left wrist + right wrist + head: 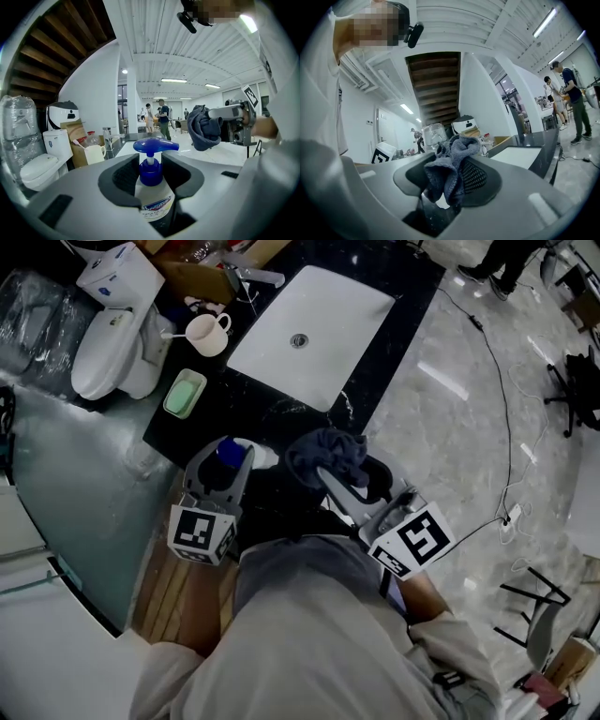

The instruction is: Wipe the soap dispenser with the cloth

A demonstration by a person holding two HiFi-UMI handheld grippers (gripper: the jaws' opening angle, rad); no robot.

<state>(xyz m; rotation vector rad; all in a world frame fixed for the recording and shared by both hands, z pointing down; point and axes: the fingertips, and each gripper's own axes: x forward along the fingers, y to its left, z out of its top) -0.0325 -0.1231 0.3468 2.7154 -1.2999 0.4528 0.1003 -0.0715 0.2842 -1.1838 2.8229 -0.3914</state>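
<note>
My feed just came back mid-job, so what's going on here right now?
A person is working with two handheld grippers above the black counter, near the white sink. The left gripper is closed on the soap dispenser, which stands upright between its jaws. The right gripper holds a bunched dark cloth. The cloth is close beside the dispenser but not touching it, so no wiping contact shows yet.
</note>
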